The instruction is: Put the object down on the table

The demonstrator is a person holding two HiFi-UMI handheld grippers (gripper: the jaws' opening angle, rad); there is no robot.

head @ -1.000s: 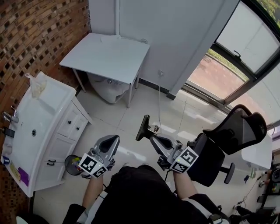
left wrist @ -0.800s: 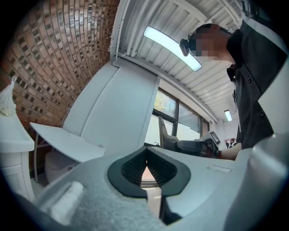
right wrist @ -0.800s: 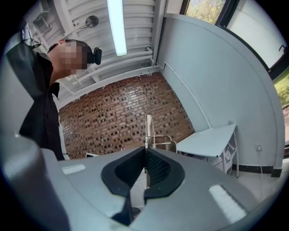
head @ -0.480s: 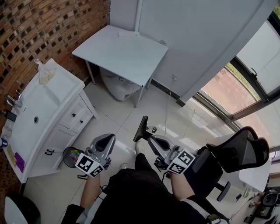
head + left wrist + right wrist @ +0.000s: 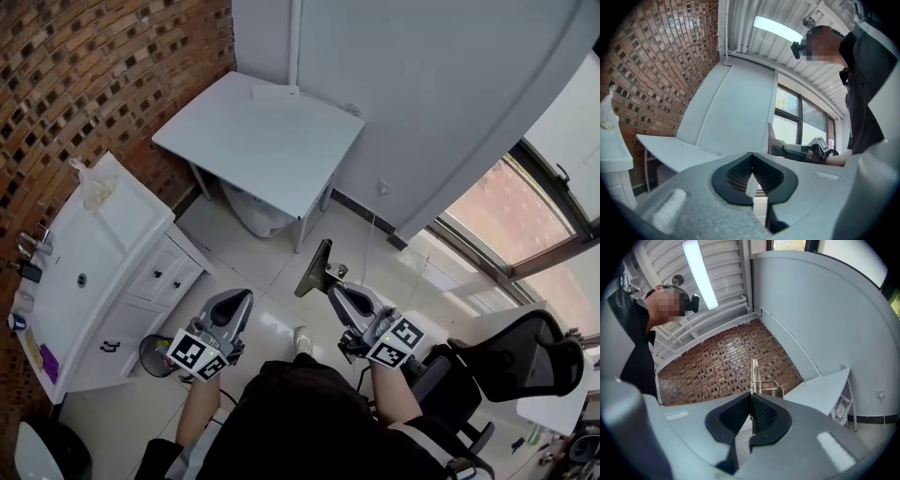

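light: bright daylight, window (image 5: 539,220) | edges: fisheye-bent (gripper views) | focus: sharp

Object (image 5: 313,270) and items (image 5: 26,272) at counter's (image 5: 103,234) left edge showing too small to identify; chair (image 5: 521,354) running off right edge.

The head camera looks steeply down from above onto the left gripper (image 5: 240,302) and right gripper (image 5: 334,289), with the white table (image 5: 262,131) ahead of their tips, while each gripper camera sits close behind its own jaws, aimed up along them, both sharing that table beyond the tips.
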